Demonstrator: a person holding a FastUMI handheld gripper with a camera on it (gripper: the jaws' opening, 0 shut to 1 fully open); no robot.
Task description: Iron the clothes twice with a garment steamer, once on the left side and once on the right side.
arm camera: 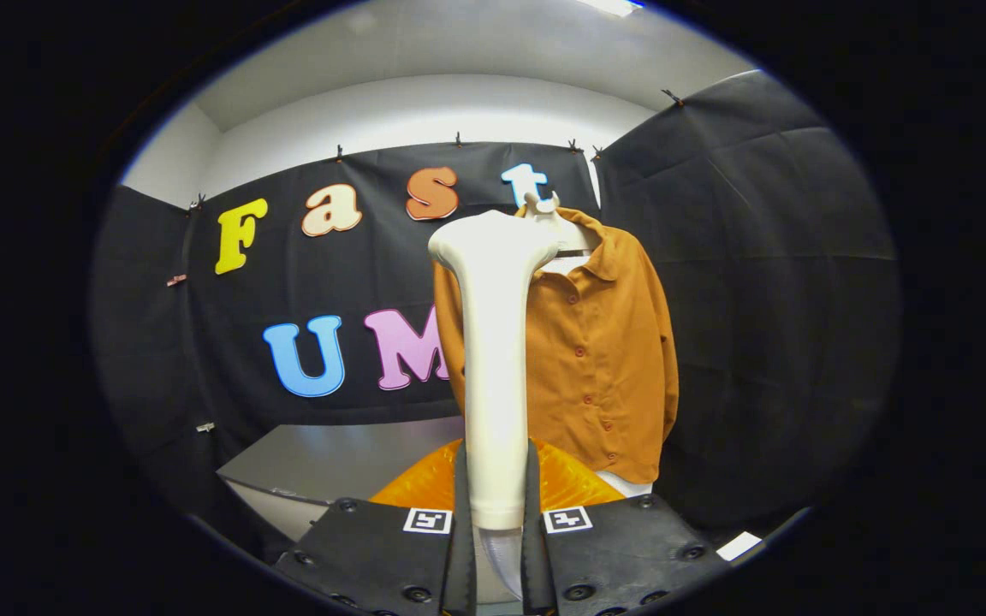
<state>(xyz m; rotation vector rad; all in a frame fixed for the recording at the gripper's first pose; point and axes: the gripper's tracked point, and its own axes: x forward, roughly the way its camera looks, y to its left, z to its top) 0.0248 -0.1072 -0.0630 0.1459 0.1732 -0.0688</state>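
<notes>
— Presently our gripper (493, 547) has both fingers pinching the garment steamer (493, 359) handle, head upright.
— And the orange shirt (604, 351) hangs on its hanger (544, 210) just beyond. We risk the handle twisting in our grip, skewing the pass.

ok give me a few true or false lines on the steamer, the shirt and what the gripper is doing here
1. The gripper is shut on the white garment steamer. True.
2. The steamer lies flat on the table. False: it stands upright between the fingers, its head level with the shirt's collar.
3. The orange shirt hangs on a hanger beyond the fingers. True.
4. The shirt is unbuttoned and wide open. False: the front is closed, with a row of buttons down it.
5. The shirt hangs in front of the black cloth wall. True.
</notes>
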